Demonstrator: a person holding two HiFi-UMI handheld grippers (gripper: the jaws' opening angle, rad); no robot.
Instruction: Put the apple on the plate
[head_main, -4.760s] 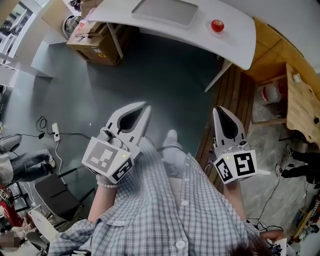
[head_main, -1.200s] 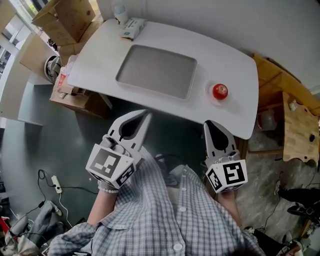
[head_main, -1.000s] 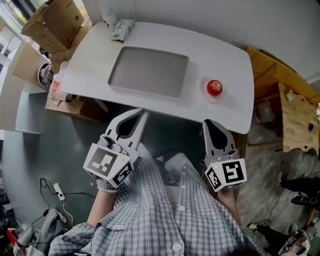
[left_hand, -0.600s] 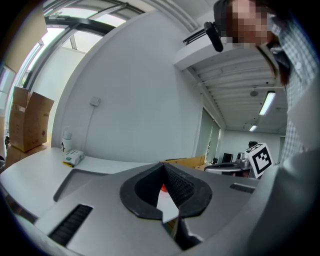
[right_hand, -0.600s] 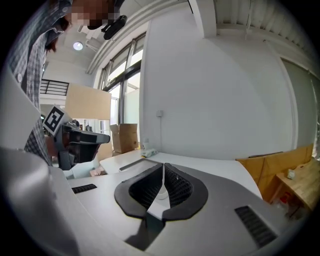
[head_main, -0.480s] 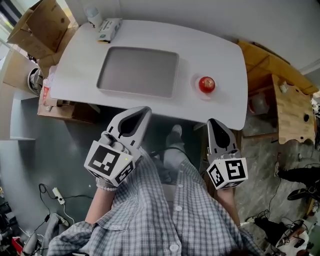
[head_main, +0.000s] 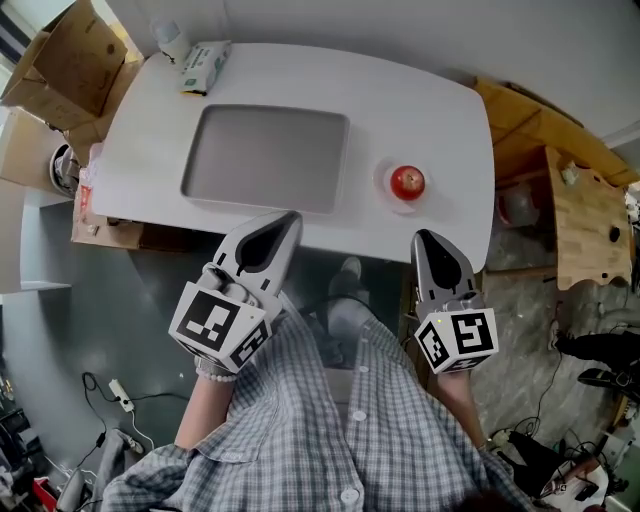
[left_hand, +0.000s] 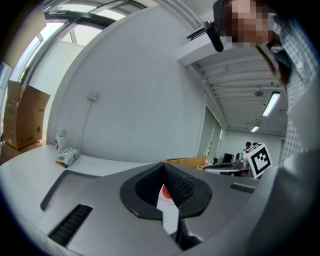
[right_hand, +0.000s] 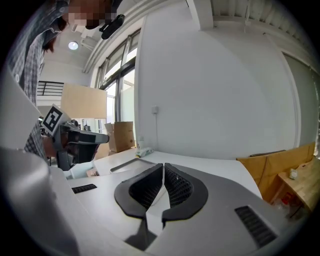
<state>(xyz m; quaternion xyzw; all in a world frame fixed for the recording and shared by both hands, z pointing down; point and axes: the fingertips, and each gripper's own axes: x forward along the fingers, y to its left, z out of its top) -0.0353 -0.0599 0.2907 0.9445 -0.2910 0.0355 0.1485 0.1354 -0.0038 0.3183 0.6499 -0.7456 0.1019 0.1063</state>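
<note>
left tongs (head_main: 291, 216): jaws pressed together, empty, tips at the table's (head_main: 440, 110) near edge, tipped slightly down
right tongs (head_main: 425, 237): jaws together, empty, just short of the table
apple (head_main: 407, 182): on the table, right of the grey tray (head_main: 265, 158), ahead of the right tongs

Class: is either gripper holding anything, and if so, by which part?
Nothing is held. The left gripper and the right gripper are shut and empty; the apple lies untouched beyond them.

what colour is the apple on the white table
The apple is red, clearest in the head view.
</note>
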